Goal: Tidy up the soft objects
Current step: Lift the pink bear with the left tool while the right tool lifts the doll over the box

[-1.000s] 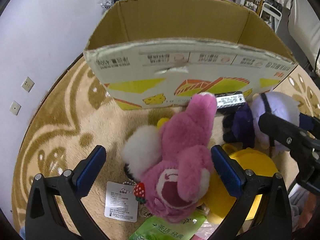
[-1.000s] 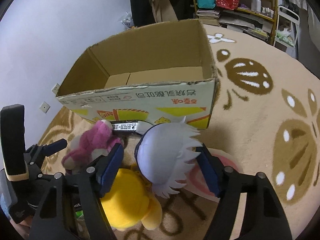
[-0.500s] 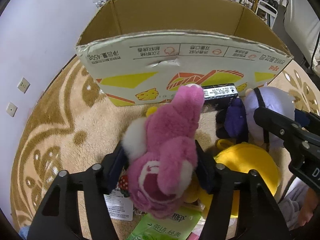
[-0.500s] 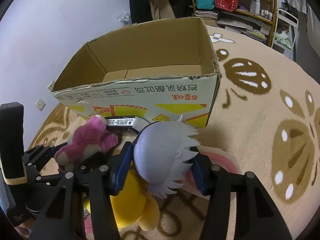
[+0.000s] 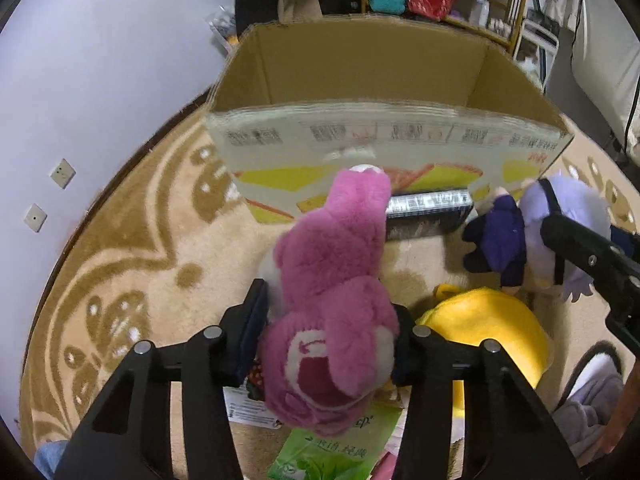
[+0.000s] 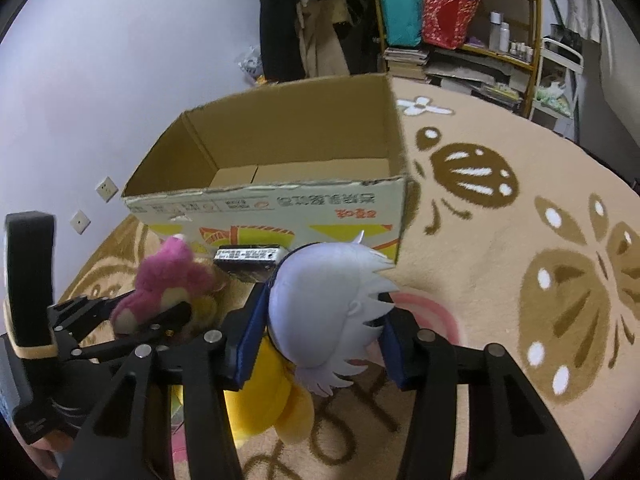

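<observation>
A pink plush bear (image 5: 332, 300) sits head-down between the pads of my left gripper (image 5: 328, 332); the jaws are closing and the pads press into its fur. In the right wrist view a pale purple plush doll (image 6: 324, 300) with spiky white hair fills my right gripper (image 6: 323, 344), whose closing jaws squeeze its head. Both toys hang just above the rug, in front of an open cardboard box (image 6: 280, 208), which looks empty inside. The same bear (image 6: 168, 280) and doll (image 5: 568, 208) show in the opposite views.
A yellow plush (image 5: 492, 328) lies on the round patterned rug (image 6: 520, 240) under the grippers. A flat black packet (image 5: 428, 212) leans on the box front. A green packet (image 5: 332, 452) and a paper tag lie nearer. Cluttered shelves (image 6: 460, 20) stand behind.
The left jaws went from wide open to pressed on the pink bear. The right jaws narrowed onto the doll's head. Both toys have risen slightly off the rug.
</observation>
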`<state>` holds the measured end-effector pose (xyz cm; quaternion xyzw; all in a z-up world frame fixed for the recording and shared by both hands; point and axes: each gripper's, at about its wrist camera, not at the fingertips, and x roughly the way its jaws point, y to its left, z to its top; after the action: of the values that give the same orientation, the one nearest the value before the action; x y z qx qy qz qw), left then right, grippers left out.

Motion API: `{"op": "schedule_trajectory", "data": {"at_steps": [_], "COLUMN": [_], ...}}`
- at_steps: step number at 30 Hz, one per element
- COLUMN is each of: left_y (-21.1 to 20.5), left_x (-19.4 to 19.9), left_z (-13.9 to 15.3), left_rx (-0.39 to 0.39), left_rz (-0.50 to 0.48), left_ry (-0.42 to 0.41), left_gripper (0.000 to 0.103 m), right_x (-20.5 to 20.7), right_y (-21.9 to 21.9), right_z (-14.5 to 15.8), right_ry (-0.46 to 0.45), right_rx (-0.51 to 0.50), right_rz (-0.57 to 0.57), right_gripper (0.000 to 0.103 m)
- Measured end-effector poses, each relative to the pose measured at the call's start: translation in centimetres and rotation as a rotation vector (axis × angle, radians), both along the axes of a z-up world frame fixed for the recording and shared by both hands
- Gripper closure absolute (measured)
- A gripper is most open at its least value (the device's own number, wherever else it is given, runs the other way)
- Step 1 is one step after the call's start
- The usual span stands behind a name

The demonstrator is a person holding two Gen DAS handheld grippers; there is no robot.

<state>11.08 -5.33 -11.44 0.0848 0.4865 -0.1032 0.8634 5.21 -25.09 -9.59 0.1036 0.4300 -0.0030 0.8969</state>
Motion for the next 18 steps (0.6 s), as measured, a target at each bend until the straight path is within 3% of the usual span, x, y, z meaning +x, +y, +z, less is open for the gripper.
{"op": "schedule_trajectory", "data": {"at_steps": [1,2,6,18], "left_y": [0.2,0.5,0.9,1.3], "left_x": [-0.1,0.0,-0.5,-3.4], "left_z": [0.4,0.7,1.4,6.0], "left_rx": [-0.014,-0.029,-0.026,-0.084], "left_rz": [0.007,0.005,0.015,-0.019], "left_ry": [-0.012,-0.013,-0.031,-0.21], "left_gripper": [0.057,0.069,0.069,0.069], "right_x": [-0.2,-0.3,-1.0,-4.2], "right_y": [-0.2,-0.3,-0.3,0.0], "right_z": [0.2,0.4,1.2,4.4], "right_ry": [-0.009,-0.018,-0.065,-0.188], "right_rx": [0.002,0.004,-0.015,-0.031], "right_rz": [-0.008,-0.014,-0.025,-0.031], "right_gripper": [0.049,0.049,0.049,0.049]}}
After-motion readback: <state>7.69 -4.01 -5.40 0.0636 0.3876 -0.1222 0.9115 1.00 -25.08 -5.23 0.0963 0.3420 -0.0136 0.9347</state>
